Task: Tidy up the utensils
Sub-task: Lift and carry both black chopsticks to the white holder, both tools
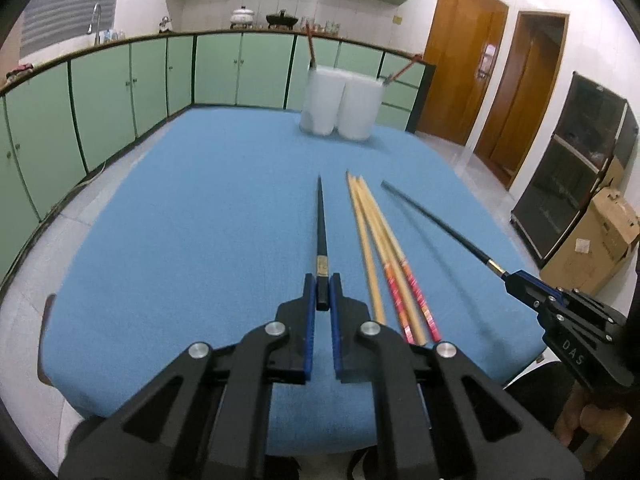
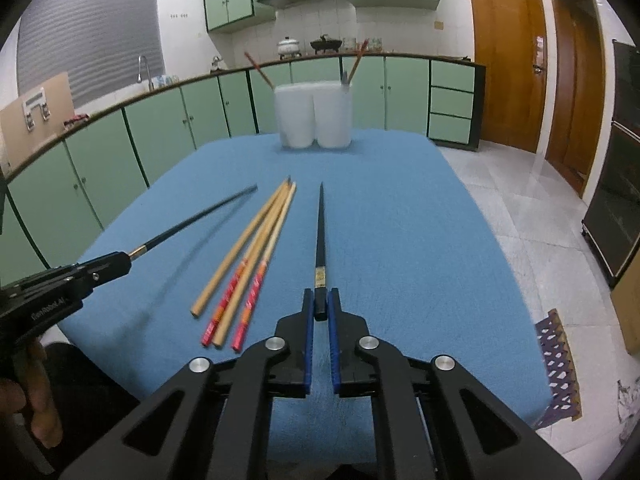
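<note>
Blue tablecloth (image 1: 180,220); L tongs (image 1: 322,296), R tongs (image 2: 321,300) each clamping black chopstick (image 1: 321,224)

Each wrist camera sits close behind its own gripper, angled down across the blue cloth-covered table (image 1: 180,220) toward the green kitchen cabinets (image 2: 160,128). Both views share the table.

Three loose chopsticks (image 1: 376,248) lie side by side on the tabletop (image 1: 200,220), between the left claw (image 1: 322,292) and right claw (image 2: 321,298); two containers (image 2: 313,116) stand together at the far edge behind.
</note>
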A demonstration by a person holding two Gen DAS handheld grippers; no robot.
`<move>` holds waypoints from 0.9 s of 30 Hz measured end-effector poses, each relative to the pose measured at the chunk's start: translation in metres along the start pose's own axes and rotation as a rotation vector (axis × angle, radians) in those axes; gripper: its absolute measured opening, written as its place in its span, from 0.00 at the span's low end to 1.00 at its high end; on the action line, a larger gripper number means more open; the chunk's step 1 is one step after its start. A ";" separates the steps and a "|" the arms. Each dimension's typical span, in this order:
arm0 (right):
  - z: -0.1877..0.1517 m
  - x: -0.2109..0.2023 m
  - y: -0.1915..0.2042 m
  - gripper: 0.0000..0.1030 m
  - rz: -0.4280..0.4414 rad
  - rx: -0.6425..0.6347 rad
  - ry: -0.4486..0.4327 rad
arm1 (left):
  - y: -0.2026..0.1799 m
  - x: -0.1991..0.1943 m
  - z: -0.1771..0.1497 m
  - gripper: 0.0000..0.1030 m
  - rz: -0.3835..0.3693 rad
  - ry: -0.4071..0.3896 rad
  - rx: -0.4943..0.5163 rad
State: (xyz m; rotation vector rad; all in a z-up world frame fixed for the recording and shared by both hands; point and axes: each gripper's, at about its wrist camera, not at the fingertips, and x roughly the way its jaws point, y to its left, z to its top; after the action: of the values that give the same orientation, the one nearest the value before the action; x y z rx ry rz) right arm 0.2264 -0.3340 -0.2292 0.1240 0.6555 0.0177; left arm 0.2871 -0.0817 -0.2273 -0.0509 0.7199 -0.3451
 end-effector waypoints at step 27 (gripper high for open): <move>0.181 -0.008 0.020 0.06 0.081 -0.178 0.015 | -0.011 -0.024 0.139 0.06 -0.045 -0.088 0.129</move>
State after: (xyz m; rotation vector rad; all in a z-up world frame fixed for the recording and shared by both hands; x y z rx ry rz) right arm 0.3312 -0.3345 -0.0799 -0.0214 0.6603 0.1551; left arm 0.3580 -0.0940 -0.1060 0.0397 0.6091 -0.4294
